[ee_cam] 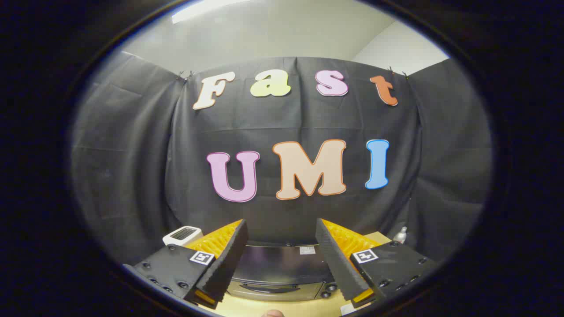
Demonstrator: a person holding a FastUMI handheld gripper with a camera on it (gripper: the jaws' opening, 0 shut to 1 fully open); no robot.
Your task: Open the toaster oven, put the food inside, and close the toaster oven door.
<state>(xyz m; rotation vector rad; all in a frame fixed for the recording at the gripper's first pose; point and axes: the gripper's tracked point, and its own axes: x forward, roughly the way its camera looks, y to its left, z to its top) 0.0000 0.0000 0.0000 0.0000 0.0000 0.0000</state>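
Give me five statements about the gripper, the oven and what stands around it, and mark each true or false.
1. The gripper is open, with nothing between its fingers. True.
2. The oven door is open. False: it is closed, its handle untouched.
3. The oven sits below and ahead of the gripper, seen between the fingers. True.
4. A white toaster stands on top of the oven. False: it stands beside the oven, beyond one finger.
5. The fingers press on the oven's knobs. False: they hang above, apart from them.
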